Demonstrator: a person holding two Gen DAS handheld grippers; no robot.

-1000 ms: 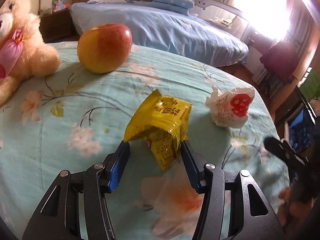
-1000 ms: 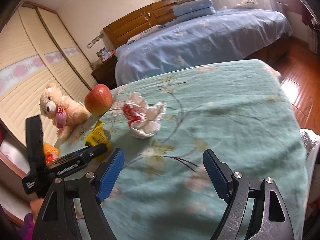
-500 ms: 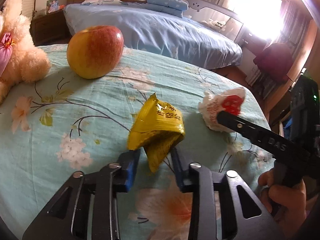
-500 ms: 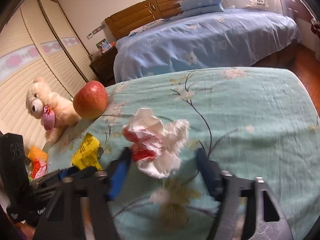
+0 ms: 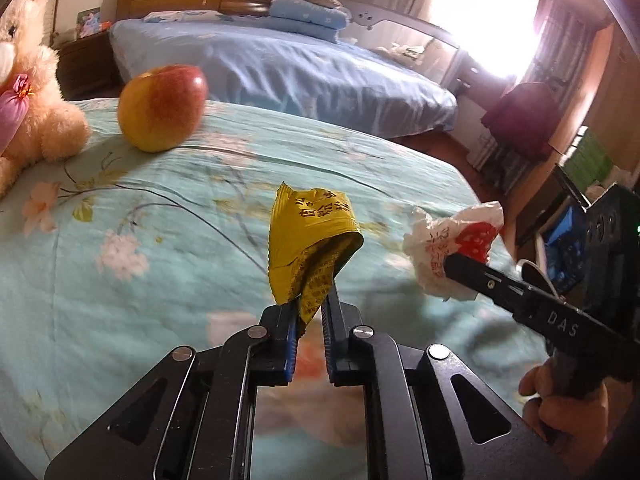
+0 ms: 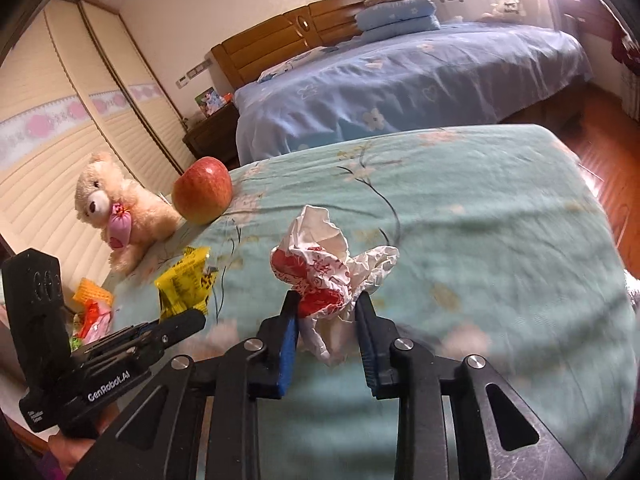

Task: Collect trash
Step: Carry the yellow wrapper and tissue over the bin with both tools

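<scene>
My left gripper (image 5: pixel 311 304) is shut on a yellow snack wrapper (image 5: pixel 312 240) and holds it just above the teal flowered tablecloth (image 5: pixel 120 240). The wrapper also shows in the right wrist view (image 6: pixel 186 284). My right gripper (image 6: pixel 326 304) is shut on a crumpled white and red wrapper (image 6: pixel 328 268), which stands up between the blue pads. In the left wrist view that crumpled wrapper (image 5: pixel 452 240) sits at the tip of the right gripper's finger, to the right of the yellow one.
A red and yellow apple (image 5: pixel 162 108) and a cream teddy bear (image 5: pixel 28 92) sit at the table's far left. Orange and red packets (image 6: pixel 92 304) lie low beside the table's left edge. A blue bed (image 5: pixel 280 68) stands behind the table.
My left gripper closed on the yellow wrapper and lifted it. My right gripper moved in from the table's front to the white and red wrapper and closed on it.
</scene>
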